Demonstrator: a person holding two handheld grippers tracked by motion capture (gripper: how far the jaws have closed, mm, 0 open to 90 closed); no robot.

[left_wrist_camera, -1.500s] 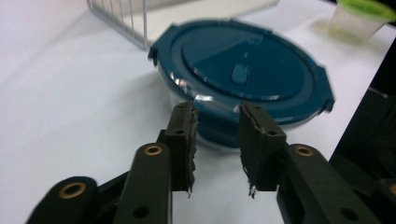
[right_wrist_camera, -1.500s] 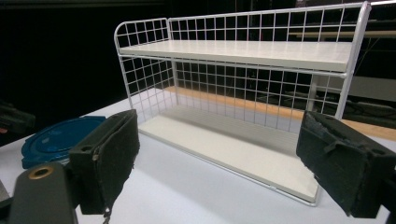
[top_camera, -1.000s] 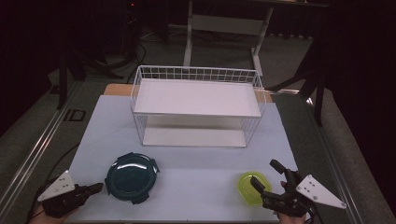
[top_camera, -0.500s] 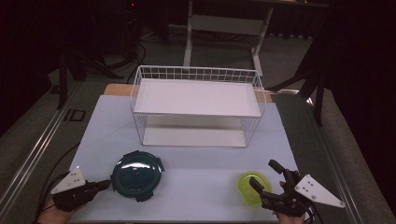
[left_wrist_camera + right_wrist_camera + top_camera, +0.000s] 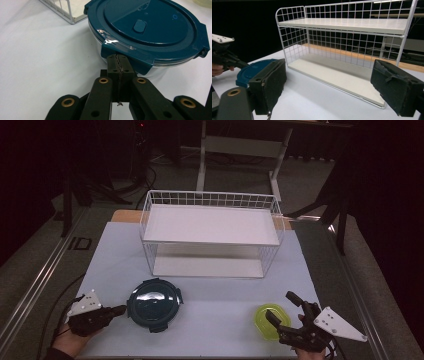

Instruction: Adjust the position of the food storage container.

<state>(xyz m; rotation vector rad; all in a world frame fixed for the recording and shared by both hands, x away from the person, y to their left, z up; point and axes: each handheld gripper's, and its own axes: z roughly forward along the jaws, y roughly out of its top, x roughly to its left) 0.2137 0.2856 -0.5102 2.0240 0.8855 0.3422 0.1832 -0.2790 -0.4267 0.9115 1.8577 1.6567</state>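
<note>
Pressing our left gripper (image 5: 119, 310) up against the dark teal round container (image 5: 154, 304), we have its two pads shut flat against each other with nothing between them. In the left gripper view those joined tips (image 5: 119, 65) meet the container's near lid latch (image 5: 125, 53), right at its lower edge. The container sits on the white table (image 5: 210, 292) near the front edge, left of centre, its clip-on lid (image 5: 150, 27) in place, and well in front of the white wire rack (image 5: 212, 232).

Our right gripper (image 5: 287, 312) rests at the front right, jaws spread wide and empty. A small yellow-green lidded container (image 5: 272, 321) lies just beside it on the table — from above, one jaw crosses the container's near edge, though we cannot tell whether it touches. In the right gripper view the two broad black pads (image 5: 270, 85) stand far apart, framing the rack's two shelves (image 5: 352, 25), with the teal container (image 5: 253, 70) and the left gripper (image 5: 224, 58) off to one side.

The rack stands toward the back of the table, both shelves bare.
</note>
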